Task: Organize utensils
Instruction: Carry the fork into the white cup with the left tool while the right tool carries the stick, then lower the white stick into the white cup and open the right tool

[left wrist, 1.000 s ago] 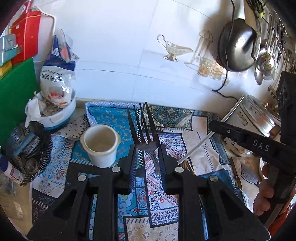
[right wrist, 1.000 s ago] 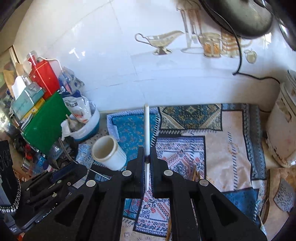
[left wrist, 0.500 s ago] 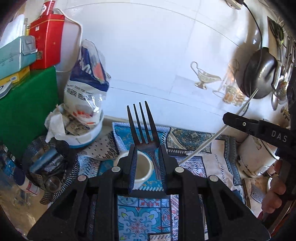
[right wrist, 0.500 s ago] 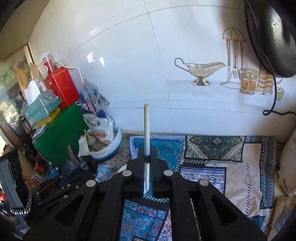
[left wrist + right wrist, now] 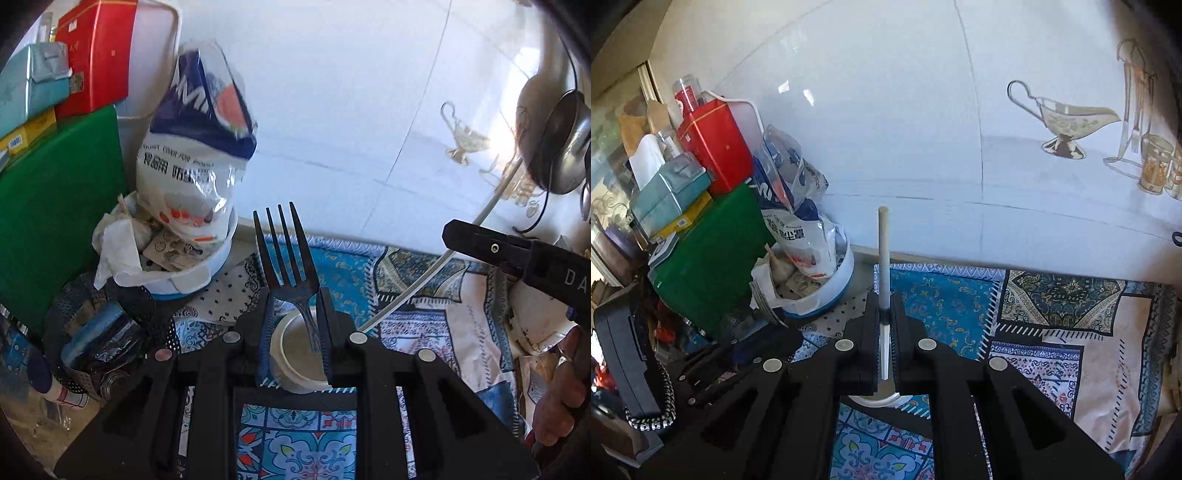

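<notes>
Cup (image 5: 297, 354) of white plastic, upright on the patterned cloth (image 5: 436, 332) of the worktop, seen directly below and between the fingers of the left gripper (image 5: 293, 299). This gripper is clamped on the neck of a black plastic fork (image 5: 286, 258), tines pointing up and away toward the tiled wall (image 5: 332, 110), handle slanting down past the right-hand finger toward the cup's mouth. In the right wrist view the right gripper (image 5: 884, 314) is closed tight on a thin white stick (image 5: 883, 258), perhaps a chopstick or straw, whose long axis runs straight along the fingers, and only a sliver of the cup's rim (image 5: 875, 400) shows beneath the jaws. Both utensils thus stand lengthwise over the same opening; the left hand appears the better centred. Judged from this, the coming move is a short descent and release, the fork's handle end leading.
</notes>
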